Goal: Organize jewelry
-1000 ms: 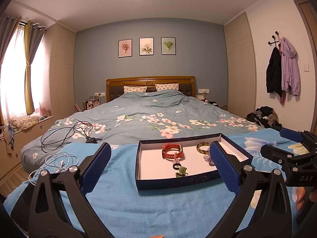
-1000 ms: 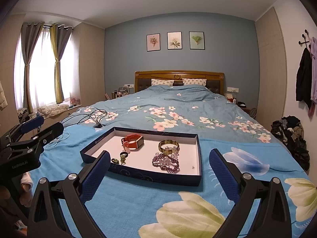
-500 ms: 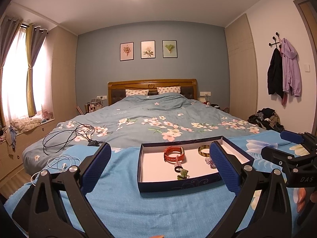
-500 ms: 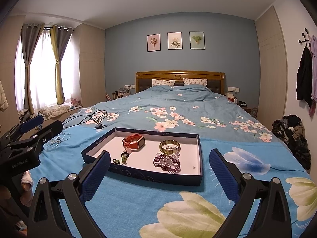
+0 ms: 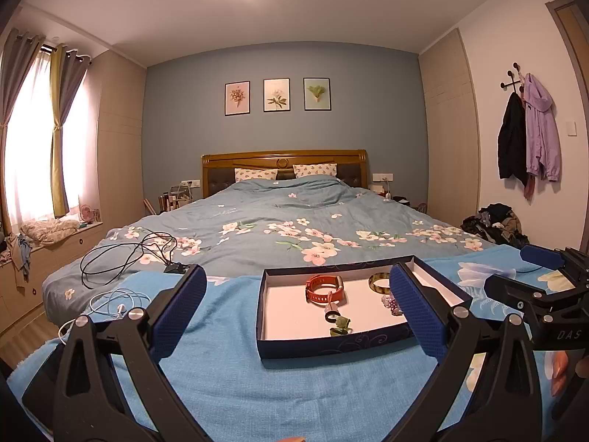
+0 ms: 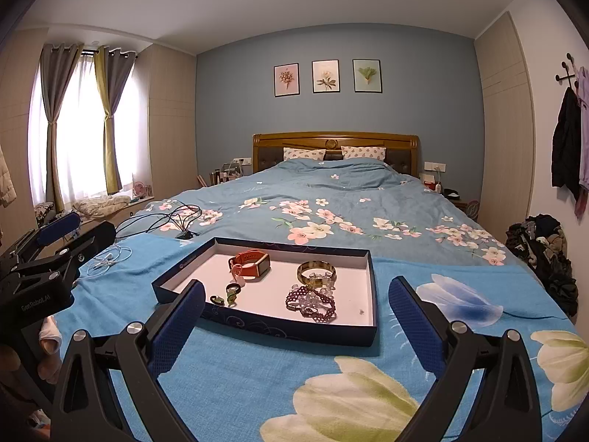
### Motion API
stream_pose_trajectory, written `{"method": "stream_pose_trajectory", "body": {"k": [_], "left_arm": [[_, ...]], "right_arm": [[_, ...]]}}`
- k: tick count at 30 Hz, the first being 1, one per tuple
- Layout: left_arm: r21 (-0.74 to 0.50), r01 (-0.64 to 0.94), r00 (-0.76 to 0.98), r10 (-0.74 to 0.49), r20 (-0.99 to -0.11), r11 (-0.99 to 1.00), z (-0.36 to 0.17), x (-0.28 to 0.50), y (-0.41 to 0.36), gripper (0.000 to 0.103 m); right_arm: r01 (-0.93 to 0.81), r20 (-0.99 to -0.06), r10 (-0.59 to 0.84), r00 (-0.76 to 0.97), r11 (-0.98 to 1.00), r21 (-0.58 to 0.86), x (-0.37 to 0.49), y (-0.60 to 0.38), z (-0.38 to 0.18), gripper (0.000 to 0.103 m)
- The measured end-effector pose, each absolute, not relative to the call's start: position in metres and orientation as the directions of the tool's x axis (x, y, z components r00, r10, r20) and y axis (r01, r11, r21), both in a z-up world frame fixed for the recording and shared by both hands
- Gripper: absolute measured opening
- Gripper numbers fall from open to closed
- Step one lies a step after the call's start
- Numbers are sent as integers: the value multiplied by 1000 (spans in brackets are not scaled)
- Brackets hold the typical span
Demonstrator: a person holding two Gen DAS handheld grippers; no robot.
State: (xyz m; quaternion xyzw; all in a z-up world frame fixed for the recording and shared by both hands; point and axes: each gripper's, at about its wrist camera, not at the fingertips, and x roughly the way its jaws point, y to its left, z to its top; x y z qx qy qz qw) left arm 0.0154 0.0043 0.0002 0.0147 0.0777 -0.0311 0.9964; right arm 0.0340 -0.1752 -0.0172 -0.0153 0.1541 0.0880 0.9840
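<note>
Looking out along the left gripper, both blue-padded jaws stand spread wide with nothing between them, hovering over the blue blanket at the foot of the bed. Straight ahead sits the dark blue tray, flat on the blanket, and it holds the jewelry. An orange watch lies toward the tray's far side, a gold-green bangle to its right, and a dark ring with a small green piece nearer the front wall. Some pale beads peek out beside the right pad. Off to the right, the other gripper comes into frame, level with the tray. White earphones and a black cable lie on the bed to the left.

Switching to the right gripper, its jaws are spread wide too, empty, poised just short of the tray. From here the tray reads clearly: the watch at the back, the bangle to its right, a dark purple bead bracelet tangled with clear beads in front of the bangle, and the ring and green piece near the left pad. The left gripper shows at the left edge, beside the bed.
</note>
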Motion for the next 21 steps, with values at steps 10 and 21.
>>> {"method": "stream_pose_trajectory", "body": {"k": [10, 21], "left_arm": [[21, 65, 986, -61, -155, 998, -1, 17, 5, 98], [21, 65, 986, -61, -155, 998, -1, 17, 4, 98]], "right_arm": [[-179, -306, 169, 937, 984, -3, 34, -175, -17, 96], [-181, -311, 171, 935, 984, -1, 35, -174, -17, 96]]}}
